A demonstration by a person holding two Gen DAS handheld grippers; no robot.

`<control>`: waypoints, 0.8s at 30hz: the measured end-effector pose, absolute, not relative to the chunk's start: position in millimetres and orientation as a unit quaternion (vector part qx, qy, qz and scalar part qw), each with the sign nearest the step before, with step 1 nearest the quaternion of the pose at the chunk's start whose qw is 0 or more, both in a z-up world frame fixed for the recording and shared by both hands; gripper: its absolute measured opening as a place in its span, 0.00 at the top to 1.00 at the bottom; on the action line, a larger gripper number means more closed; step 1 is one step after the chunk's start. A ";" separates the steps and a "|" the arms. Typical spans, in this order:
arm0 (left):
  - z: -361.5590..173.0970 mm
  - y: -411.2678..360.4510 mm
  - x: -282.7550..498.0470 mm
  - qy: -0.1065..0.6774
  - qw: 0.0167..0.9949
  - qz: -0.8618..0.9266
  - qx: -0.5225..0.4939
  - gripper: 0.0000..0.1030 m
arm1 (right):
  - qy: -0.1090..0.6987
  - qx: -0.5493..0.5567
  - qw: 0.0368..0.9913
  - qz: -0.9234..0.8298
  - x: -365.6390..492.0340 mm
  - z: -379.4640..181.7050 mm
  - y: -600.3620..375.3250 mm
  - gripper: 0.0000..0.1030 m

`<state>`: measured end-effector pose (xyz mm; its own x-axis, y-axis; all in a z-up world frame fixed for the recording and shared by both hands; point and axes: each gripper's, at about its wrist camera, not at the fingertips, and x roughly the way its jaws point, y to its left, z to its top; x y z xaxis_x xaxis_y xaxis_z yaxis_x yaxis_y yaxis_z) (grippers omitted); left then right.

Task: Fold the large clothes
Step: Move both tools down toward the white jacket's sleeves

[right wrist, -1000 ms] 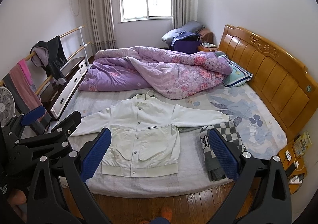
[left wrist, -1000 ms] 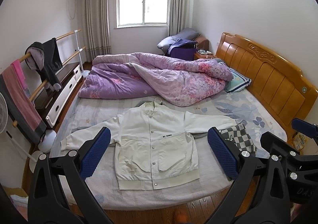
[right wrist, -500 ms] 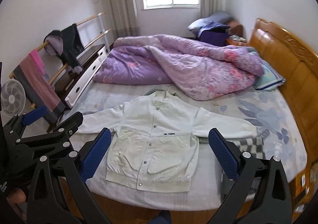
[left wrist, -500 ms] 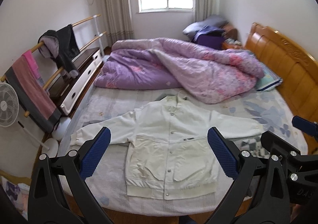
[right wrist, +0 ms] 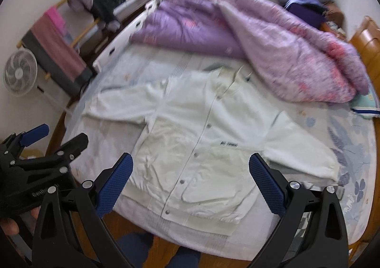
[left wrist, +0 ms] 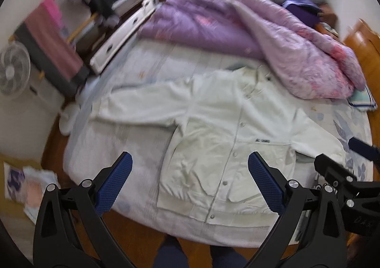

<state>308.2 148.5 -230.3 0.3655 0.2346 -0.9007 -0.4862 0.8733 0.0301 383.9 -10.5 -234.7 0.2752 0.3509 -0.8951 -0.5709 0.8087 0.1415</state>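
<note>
A white button-up jacket (left wrist: pixel 223 134) lies flat and face up on the bed, sleeves spread to both sides, hem toward me. It also shows in the right wrist view (right wrist: pixel 201 134). My left gripper (left wrist: pixel 190 182) is open and empty, held above the near bed edge over the jacket's left hem. My right gripper (right wrist: pixel 190 182) is open and empty above the jacket's hem. The left gripper's body (right wrist: pixel 35 161) appears at the left of the right wrist view. Both views are motion-blurred.
A crumpled purple quilt (left wrist: pixel 249 30) covers the far half of the bed. A wooden headboard (left wrist: pixel 365 54) stands at the right. A clothes rack with hanging garments (left wrist: pixel 54 32) and a white fan (left wrist: pixel 11 73) stand left of the bed. Papers (left wrist: pixel 28 184) lie on the floor.
Both grippers have moved toward the bed and tilted down, so the jacket fills more of each view. Both stay open and empty.
</note>
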 end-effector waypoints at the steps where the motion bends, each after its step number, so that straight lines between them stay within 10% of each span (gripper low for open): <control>1: -243.9 164.0 308.9 0.527 0.809 0.220 -0.139 0.05 | 0.532 -0.109 0.789 0.288 386.4 -243.7 -2.8 0.08; 19: -448.0 483.1 297.9 0.522 0.722 0.253 -0.377 0.05 | 0.608 -0.043 0.760 0.226 463.0 -405.4 175.7 0.10; 24: -507.3 582.4 272.1 0.466 0.685 0.295 -0.476 0.06 | 0.639 -0.027 0.736 0.223 488.1 -463.7 211.4 0.46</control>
<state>272.1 582.4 -507.3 0.3910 -0.0403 -0.9195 -0.8481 0.3723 -0.3770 488.1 211.4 -463.7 0.0850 0.2940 -0.9520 -0.3628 0.8990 0.2452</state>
